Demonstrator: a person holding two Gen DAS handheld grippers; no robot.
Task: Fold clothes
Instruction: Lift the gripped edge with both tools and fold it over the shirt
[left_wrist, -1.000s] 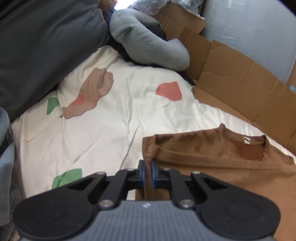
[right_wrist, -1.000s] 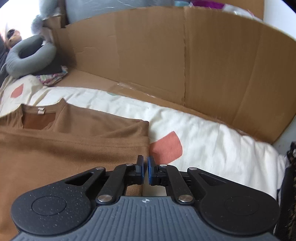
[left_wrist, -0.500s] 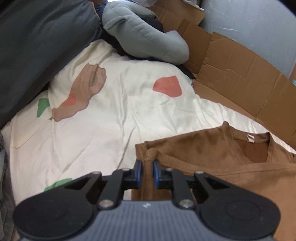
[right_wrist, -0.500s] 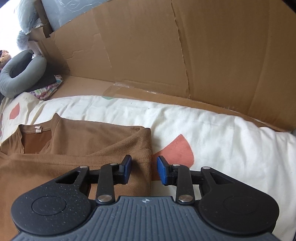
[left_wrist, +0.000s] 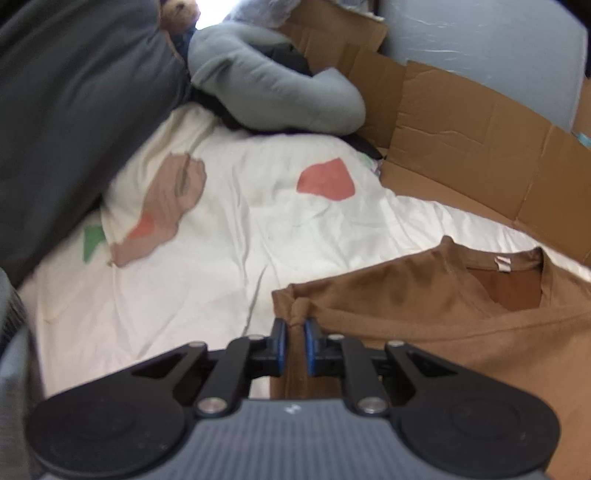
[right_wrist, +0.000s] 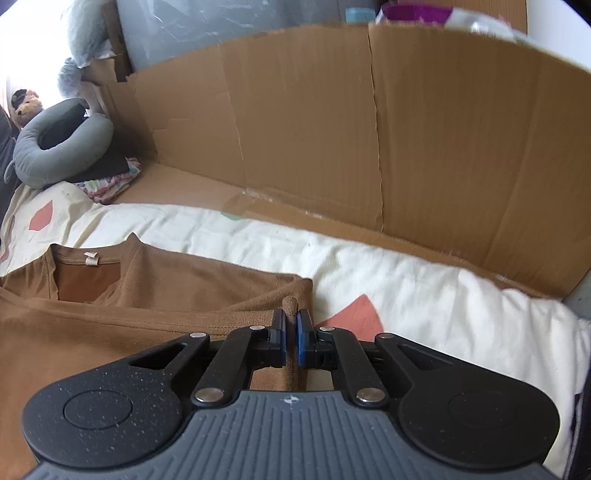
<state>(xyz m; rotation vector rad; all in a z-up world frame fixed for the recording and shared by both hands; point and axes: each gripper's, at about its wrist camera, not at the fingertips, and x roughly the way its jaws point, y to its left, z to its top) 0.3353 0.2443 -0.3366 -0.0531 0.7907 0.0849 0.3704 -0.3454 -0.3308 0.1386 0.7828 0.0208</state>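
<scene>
A brown shirt (left_wrist: 436, 302) lies flat on a white bedsheet (left_wrist: 229, 258), neck opening and label toward the cardboard. My left gripper (left_wrist: 293, 339) is shut on a pinched fold at the shirt's left edge, near the shoulder corner. In the right wrist view the same brown shirt (right_wrist: 155, 295) spreads to the left, and my right gripper (right_wrist: 291, 332) is shut on a raised ridge of cloth at its right edge. A small nub of fabric sticks up just beyond the blue pads (right_wrist: 303, 334).
Cardboard walls (right_wrist: 332, 147) stand along the far side of the bed. A grey curved pillow (left_wrist: 273, 88) and dark clothes lie at the head end. A dark grey cushion (left_wrist: 74, 110) rises on the left. The bedsheet (right_wrist: 443, 306) carries red, tan and green patches.
My right gripper opened half a second ago and has closed again on the shirt's right edge. My left gripper keeps its pinch on the left edge, with the view shifted slightly.
</scene>
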